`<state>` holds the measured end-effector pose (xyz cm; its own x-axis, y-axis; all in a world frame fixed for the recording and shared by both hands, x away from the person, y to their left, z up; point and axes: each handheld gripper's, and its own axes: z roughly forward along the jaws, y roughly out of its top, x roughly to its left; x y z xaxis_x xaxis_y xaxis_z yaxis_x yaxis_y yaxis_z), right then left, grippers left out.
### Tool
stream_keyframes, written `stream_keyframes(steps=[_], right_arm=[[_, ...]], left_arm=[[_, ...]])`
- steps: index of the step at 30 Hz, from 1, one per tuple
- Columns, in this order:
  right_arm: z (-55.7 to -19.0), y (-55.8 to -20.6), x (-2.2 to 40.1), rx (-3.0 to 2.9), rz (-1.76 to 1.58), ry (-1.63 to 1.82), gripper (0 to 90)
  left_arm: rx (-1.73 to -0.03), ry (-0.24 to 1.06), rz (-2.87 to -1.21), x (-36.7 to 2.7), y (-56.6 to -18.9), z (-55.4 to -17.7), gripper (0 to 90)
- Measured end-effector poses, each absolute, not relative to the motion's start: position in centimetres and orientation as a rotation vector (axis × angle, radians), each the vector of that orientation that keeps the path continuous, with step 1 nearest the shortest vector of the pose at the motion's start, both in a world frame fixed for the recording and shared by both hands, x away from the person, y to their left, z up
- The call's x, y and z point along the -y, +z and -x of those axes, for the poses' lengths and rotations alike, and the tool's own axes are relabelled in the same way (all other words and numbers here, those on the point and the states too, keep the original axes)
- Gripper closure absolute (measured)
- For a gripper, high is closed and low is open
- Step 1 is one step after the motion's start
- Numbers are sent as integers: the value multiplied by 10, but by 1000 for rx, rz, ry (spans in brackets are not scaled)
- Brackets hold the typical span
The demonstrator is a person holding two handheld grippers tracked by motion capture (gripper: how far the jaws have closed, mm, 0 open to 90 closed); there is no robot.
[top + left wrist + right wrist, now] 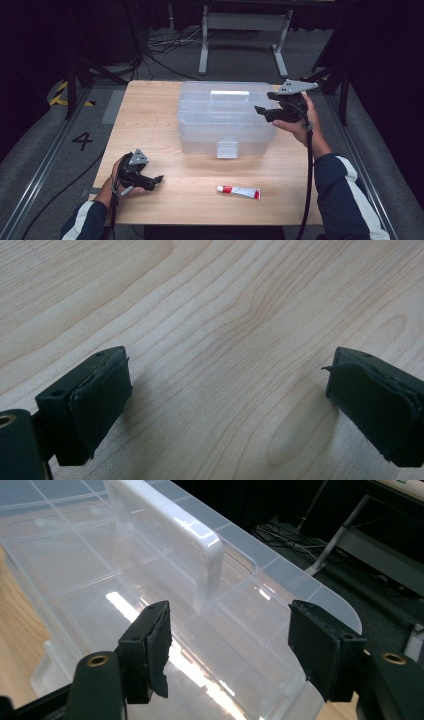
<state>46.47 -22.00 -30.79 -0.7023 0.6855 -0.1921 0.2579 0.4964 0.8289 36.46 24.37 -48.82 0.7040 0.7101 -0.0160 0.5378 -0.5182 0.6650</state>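
Observation:
A clear plastic box [225, 117] with a shut lid, a white handle [229, 95] and a front latch [227, 149] stands at the middle of the wooden table [150, 115]. My right gripper [264, 102] hovers open at the box's right end, its jaws pointing left over the lid. In the right gripper view the lid [90, 565] and handle [165, 535] lie beyond the open right gripper [235, 645]; nothing is between the pads. My left gripper [156, 182] rests low at the table's front left, open [227, 395] over bare wood. A red and white tube [238, 192] lies in front of the box.
The table's front edge runs just below the tube and my left hand. Behind the table, cables [165, 47] trail on the grey floor beside a metal stand [245, 22]. A floor rail [45, 165] runs along the left, by a painted "4" [82, 141].

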Motion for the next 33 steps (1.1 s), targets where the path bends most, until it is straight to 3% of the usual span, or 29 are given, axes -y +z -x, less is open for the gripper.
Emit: stream_keyframes(steps=[6, 20, 33], right_arm=[[-472, -307, 211, -2250, -763, 1105, 357], [-490, -306, 185, -2300, -740, 1054, 484], [-499, -306, 161, -2317, -726, 945, 672]], left_arm=[[-947, 340, -2252, -244, -488, -365, 46], [-948, 338, -2249, -244, -488, -364, 48], [-930, 328, -2259, -239, -488, -376, 63]])
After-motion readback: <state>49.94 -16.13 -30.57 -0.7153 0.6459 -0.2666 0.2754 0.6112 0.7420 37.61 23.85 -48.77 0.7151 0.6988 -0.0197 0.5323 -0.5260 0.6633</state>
